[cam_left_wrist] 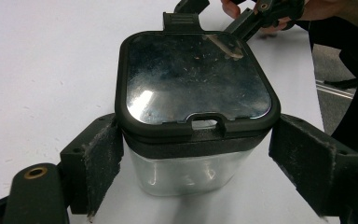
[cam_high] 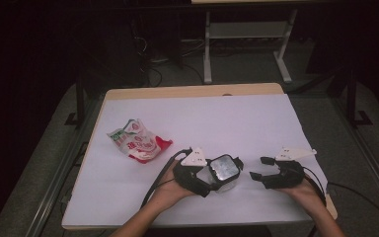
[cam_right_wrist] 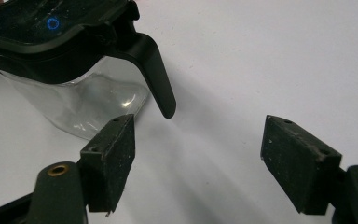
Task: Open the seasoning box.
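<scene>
**Two handheld grippers around a clear lidded container on a white table**

The left gripper (cam_high: pixel 211 181) has its two black jaws on either side of a clear container (cam_left_wrist: pixel 193 175) with a black lid (cam_left_wrist: pixel 196 81). In the left gripper view, the left pad (cam_left_wrist: pixel 103 163) sits against the container's side just under the lid's rim. The right pad (cam_left_wrist: pixel 305 161) stands just beside the other side, with a thin strip of table showing between them, so it is hard to tell whether the jaws truly clamp the container or only bracket it. The container stands upright on the white table (cam_high: pixel 227 118), its glossy lid facing up, with a small tab at the near edge of the lid.

The right gripper (cam_high: pixel 257 168) has its jaws held wide apart with nothing between them. In the right gripper view, its left pad (cam_right_wrist: pixel 114 156) is near the container's clear lower wall (cam_right_wrist: pixel 88 105) but apart from it. A black latch (cam_right_wrist: pixel 156 77) hangs down from the edge of the lid, just above and between the open jaws.

From the high view, the container (cam_high: pixel 224 170) sits near the front middle of the table, between the two grippers. The person's left hand (cam_high: pixel 170 190) and right hand (cam_high: pixel 306 190) come in from the bottom edge, each holding its gripper low over the table. Farther left, well apart from both grippers, lies a crumpled white, red and green snack bag (cam_high: pixel 138 140).
</scene>
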Tool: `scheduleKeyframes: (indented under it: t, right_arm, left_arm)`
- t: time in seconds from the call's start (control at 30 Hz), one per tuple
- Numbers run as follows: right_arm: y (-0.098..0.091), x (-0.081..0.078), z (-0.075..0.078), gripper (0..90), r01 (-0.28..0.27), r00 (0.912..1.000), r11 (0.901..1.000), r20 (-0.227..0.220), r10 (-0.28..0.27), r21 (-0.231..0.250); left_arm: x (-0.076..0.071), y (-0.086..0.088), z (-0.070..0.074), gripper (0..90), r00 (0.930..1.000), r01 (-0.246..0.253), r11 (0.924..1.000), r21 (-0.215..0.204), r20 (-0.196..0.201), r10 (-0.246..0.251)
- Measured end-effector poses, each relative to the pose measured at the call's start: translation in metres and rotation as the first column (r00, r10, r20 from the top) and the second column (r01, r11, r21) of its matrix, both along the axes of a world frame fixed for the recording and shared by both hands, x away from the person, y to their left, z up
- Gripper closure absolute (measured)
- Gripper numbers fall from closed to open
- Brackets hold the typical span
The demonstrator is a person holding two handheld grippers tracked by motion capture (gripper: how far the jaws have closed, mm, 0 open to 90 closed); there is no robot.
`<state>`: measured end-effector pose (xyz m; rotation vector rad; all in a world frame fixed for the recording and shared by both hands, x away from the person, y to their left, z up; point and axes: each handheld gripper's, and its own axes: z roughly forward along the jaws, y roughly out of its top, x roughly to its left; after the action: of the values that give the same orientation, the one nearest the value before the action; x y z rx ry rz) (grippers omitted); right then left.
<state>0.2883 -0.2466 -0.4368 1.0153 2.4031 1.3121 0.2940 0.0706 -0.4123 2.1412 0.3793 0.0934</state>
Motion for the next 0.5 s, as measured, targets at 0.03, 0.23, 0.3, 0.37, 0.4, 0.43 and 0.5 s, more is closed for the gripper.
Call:
scheduleKeyframes:
  t: [0.03, 0.23, 0.3, 0.37, 0.4, 0.43, 0.5]
  right_arm:
    - [0.0000, 0.0000, -0.0003, 25.7, -0.001, 1.0000, 1.0000, 0.001, 0.001, 0.002]
    - [-0.0008, -0.0001, -0.0012, 25.7, 0.000, 1.0000, 1.0000, 0.001, 0.000, 0.000]
    - [-0.0007, 0.0001, -0.0013, 25.7, 0.000, 1.0000, 1.0000, 0.001, 0.000, -0.001]
    - [-0.0004, 0.0001, -0.0013, 25.7, 0.001, 1.0000, 1.0000, 0.001, -0.001, -0.002]
    - [-0.0003, 0.0002, -0.0013, 25.7, 0.001, 1.0000, 1.0000, 0.001, -0.001, 0.000]
    - [-0.0002, 0.0002, -0.0015, 25.7, 0.000, 1.0000, 1.0000, 0.001, 0.000, -0.002]
    - [0.0000, 0.0001, -0.0016, 25.7, 0.000, 1.0000, 1.0000, 0.000, 0.000, -0.003]
  left_arm:
    - [0.0001, 0.0000, 0.0003, 17.7, 1.0000, 0.001, 1.0000, 0.003, 0.001, -0.001]
    - [-0.0013, -0.0003, 0.0011, 17.8, 0.9999, -0.009, 0.9999, 0.008, 0.004, 0.009]
    - [-0.0016, -0.0005, 0.0013, 17.8, 0.9999, -0.011, 0.9999, 0.009, 0.004, 0.011]
    - [-0.0017, -0.0005, 0.0013, 17.8, 0.9999, -0.012, 0.9999, 0.010, 0.005, 0.012]
    - [-0.0019, -0.0006, 0.0013, 17.8, 0.9999, -0.013, 0.9999, 0.010, 0.005, 0.013]
    - [-0.0018, -0.0006, 0.0014, 17.8, 0.9999, -0.013, 0.9999, 0.010, 0.004, 0.013]
    - [-0.0018, -0.0006, 0.0015, 17.8, 0.9999, -0.013, 0.9999, 0.010, 0.004, 0.013]
